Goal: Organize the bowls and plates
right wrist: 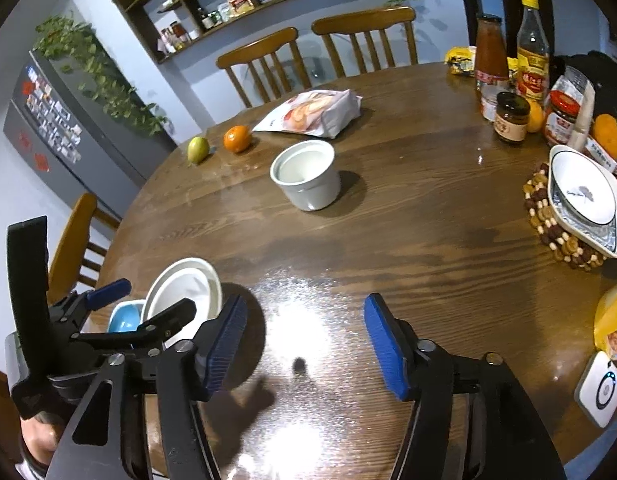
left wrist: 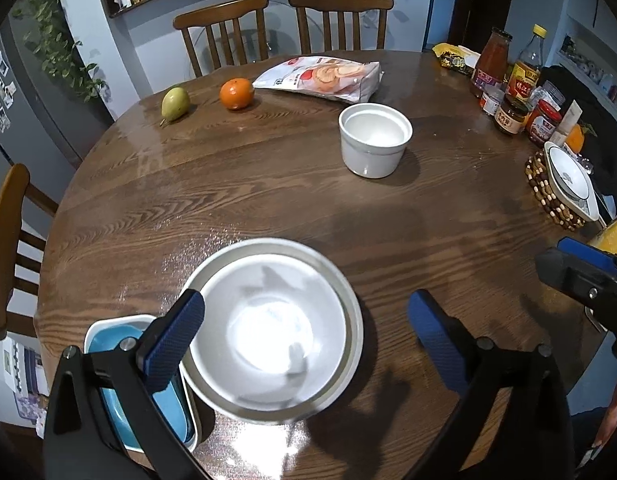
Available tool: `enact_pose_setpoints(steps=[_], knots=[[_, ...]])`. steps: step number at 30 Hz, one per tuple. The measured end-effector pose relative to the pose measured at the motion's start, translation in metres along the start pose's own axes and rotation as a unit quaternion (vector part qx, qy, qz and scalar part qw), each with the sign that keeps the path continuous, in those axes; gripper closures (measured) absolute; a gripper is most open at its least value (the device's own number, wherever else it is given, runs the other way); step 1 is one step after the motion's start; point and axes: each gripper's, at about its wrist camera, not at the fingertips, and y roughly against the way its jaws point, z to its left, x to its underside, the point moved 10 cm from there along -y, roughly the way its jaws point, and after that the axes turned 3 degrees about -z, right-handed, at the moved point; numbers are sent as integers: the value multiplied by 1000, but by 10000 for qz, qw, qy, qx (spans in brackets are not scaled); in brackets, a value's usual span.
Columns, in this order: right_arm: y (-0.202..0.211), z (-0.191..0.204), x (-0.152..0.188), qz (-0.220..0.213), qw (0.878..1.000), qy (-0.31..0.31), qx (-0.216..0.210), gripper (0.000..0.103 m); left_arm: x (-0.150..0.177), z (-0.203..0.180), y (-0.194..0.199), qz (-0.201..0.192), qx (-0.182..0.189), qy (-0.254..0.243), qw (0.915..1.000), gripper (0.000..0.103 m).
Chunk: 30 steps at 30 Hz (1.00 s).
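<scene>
Labels on the snack bag (left wrist: 324,78), bottles (left wrist: 526,68) and jars (right wrist: 510,118) are too blurred to read.

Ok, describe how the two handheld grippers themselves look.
Both the left gripper and the right gripper look alike: black angular frames with triangular cutouts, silver screw heads at the joints, and two fingers faced with textured blue pads. No cables or markings show.

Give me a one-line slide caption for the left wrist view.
Open left hand-held gripper above a white bowl nested in a larger bowl, blue dish alongside, white cup farther back.
</scene>
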Motion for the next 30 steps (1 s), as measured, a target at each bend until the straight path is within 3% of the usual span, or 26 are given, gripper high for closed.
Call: enact_pose_setpoints(steps=[4,19,30], knots=[[-1,-6,-7,5,10000,-5,59,23,-8,-1,-2,-12,-21,-20,10000,1],[-8,-25,-52,-182,9995,-114,231,23,-72,-4,-14,-232,76,-50,9997,1],[-64,-35,-96,17,9985,-533,90,23,-120,3,-78,108,-6,150,9998,1]])
